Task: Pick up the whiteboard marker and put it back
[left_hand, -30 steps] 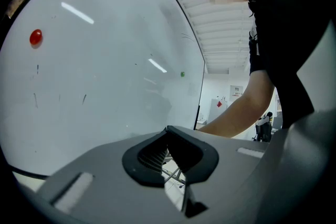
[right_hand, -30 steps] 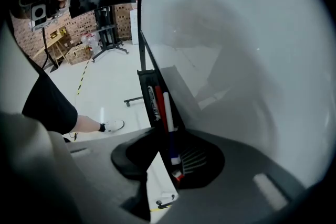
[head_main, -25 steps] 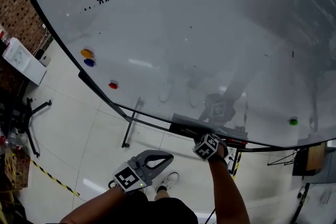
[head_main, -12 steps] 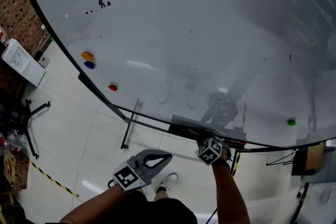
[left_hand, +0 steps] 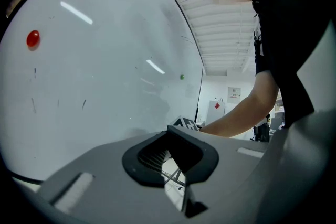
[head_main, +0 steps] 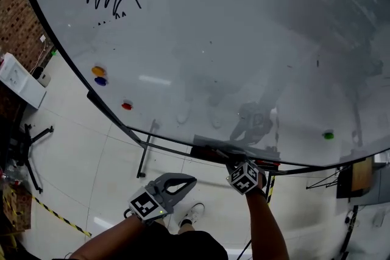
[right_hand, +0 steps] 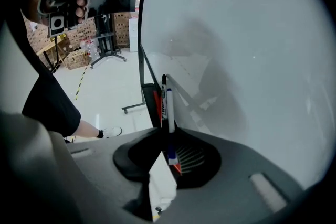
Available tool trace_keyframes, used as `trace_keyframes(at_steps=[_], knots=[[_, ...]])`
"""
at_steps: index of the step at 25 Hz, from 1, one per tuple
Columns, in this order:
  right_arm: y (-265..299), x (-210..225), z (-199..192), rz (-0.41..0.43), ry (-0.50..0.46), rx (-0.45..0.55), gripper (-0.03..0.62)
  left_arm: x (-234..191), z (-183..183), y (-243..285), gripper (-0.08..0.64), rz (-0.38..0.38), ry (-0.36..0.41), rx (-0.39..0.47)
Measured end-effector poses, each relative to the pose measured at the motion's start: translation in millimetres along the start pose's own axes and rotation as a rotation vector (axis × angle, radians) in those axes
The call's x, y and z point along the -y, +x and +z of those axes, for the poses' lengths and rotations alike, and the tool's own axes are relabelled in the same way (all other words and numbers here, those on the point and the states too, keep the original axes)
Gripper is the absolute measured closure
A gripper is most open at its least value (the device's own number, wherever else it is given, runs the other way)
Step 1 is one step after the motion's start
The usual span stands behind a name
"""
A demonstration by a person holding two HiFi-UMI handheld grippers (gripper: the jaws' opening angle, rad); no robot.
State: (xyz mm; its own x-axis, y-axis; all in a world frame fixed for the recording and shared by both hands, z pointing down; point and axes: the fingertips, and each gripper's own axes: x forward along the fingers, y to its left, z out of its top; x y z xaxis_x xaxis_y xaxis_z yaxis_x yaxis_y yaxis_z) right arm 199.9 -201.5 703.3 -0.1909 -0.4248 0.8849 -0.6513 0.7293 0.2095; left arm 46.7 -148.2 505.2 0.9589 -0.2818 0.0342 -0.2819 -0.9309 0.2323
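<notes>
Right gripper, jaws just closed, grasps the marker over the tray; pick-up looks done, putting back remains. Left gripper clenched, empty

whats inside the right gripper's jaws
A white whiteboard marker with blue ends, clamped in the right gripper, whose jaws have just been closing. Its lower end sinks into the jaw recess, so the contact itself is covered.

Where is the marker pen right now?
In the right gripper view, the whiteboard marker sits between the right gripper's jaws, which have just been closing on it, by the whiteboard tray.
</notes>
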Motion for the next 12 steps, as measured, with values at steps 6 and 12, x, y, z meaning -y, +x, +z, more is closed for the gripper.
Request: trace_keyframes(at_steps=[6, 12], knots=[[-62, -7, 42, -0.054, 0.189, 0.237, 0.520, -11, 9, -16, 0.560, 0.009, 0.004, 0.005], [-145, -34, 82, -0.136, 0.332, 0.480, 0.520, -16, 20, -31, 0.560, -0.043, 0.027, 0.010]])
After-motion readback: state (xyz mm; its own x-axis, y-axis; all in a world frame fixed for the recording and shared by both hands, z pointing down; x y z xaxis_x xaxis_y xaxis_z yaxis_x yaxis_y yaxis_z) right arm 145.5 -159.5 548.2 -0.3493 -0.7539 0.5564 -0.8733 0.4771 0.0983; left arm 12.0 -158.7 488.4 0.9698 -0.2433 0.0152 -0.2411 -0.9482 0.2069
